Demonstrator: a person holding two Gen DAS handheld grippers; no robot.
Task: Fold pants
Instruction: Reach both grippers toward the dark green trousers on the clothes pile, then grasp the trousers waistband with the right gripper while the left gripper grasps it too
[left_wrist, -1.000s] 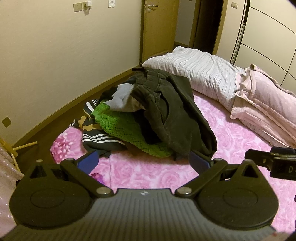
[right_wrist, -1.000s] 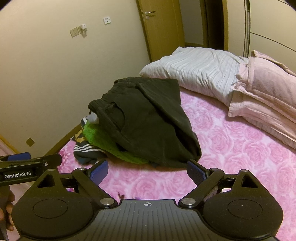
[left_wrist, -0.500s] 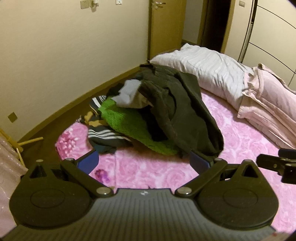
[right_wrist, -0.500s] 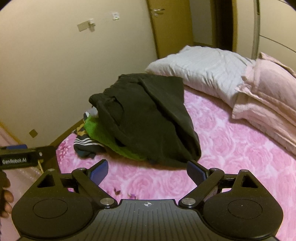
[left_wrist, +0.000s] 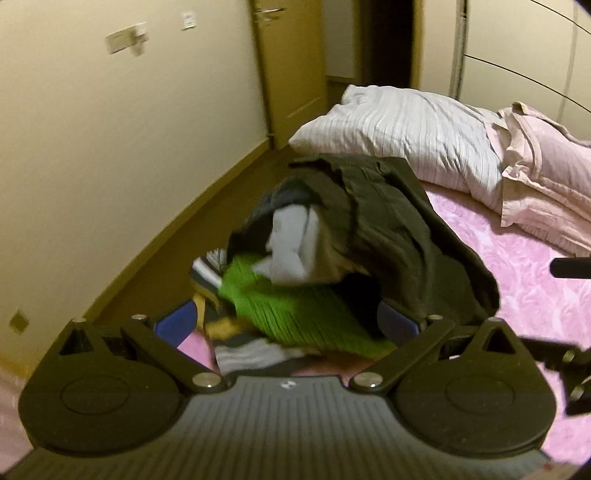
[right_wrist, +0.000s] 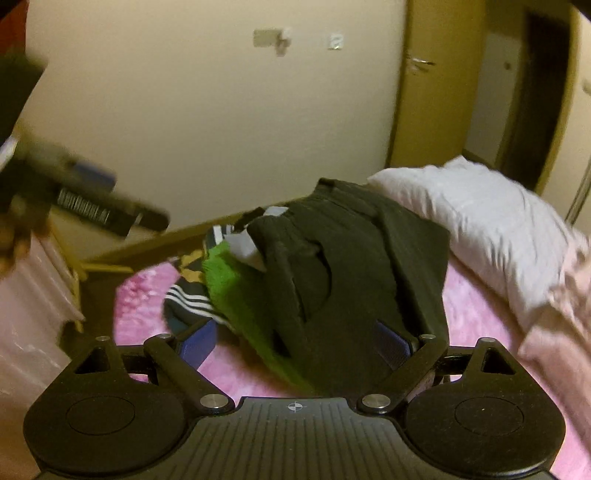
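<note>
Dark olive pants (right_wrist: 354, 266), crumpled, draped atop clothes pile, on pink bed

We see a heap of clothes on the bed (left_wrist: 517, 295), and we place everything else by that heap. The pants (left_wrist: 402, 229) lie draped over its top and right side. Under them, toward the left, a knitted garment (left_wrist: 291, 310) sticks out, and a striped garment (right_wrist: 192, 302) lies lowest, at the heap's left edge. Behind the heap, to the right, rests a pillow (left_wrist: 413, 129), with folded bedding (left_wrist: 546, 173) further right of it. The wall (left_wrist: 129, 147) stands left of the heap, the door (left_wrist: 291, 66) behind it. Both grippers sit in front of the heap, the left gripper (left_wrist: 286, 323) and right gripper (right_wrist: 295, 341) each gaping wide around its near edge
</note>
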